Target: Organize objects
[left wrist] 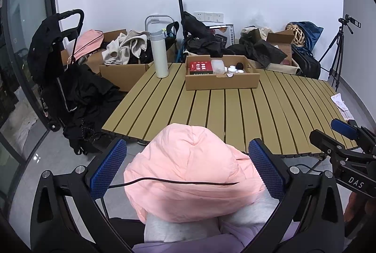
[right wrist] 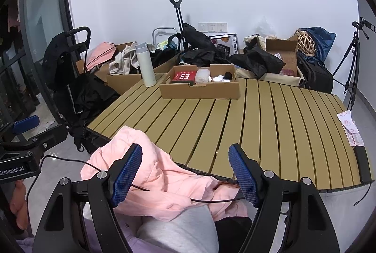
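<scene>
Pink jacket (left wrist: 190, 173) is bunching between the gaping left gripper (left wrist: 188, 168), its lower part hiding; right gripper (right wrist: 185, 175) is hanging apart over the slatted table (right wrist: 270, 126) edge.

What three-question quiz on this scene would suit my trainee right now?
1. True or false: the bottle stands upright on the table.
2. What lies between the open fingers of the left tool: A) the pink jacket, B) a towel, C) a shoe?
3. Fill in: the red packet lies inside the ____.

Key: 1 true; 2 A; 3 box.
</scene>
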### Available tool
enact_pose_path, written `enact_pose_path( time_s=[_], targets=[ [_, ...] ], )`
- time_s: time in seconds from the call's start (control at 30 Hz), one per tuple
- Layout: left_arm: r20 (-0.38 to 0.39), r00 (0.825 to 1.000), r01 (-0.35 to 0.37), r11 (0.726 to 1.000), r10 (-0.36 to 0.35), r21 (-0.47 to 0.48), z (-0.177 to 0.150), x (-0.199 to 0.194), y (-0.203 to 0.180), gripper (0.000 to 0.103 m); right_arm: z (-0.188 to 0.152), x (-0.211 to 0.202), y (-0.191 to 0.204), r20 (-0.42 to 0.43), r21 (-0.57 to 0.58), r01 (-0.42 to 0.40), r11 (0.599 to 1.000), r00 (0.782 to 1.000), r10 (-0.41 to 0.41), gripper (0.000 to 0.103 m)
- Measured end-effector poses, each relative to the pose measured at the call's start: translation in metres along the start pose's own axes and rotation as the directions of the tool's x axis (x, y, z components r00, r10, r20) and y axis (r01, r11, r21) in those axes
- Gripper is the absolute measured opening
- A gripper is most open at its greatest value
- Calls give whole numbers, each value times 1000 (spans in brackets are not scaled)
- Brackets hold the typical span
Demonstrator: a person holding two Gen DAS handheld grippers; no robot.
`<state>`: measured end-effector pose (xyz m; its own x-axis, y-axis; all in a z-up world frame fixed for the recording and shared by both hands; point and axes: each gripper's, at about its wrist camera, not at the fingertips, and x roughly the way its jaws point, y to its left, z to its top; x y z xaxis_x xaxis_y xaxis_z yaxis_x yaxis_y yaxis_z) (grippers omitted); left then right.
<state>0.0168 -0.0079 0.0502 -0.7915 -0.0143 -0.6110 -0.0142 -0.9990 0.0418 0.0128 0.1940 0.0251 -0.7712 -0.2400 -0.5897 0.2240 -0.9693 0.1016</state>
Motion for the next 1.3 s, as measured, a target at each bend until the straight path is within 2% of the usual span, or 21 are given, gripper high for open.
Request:
enact_pose_path(
  time_s=[1.3],
  targets=[
    [-14, 1000, -2, 1000, 2, 3, -3, 2, 1, 103, -1, 2, -7, -9, 17, 12, 1000, 1000, -12, 80]
  ],
)
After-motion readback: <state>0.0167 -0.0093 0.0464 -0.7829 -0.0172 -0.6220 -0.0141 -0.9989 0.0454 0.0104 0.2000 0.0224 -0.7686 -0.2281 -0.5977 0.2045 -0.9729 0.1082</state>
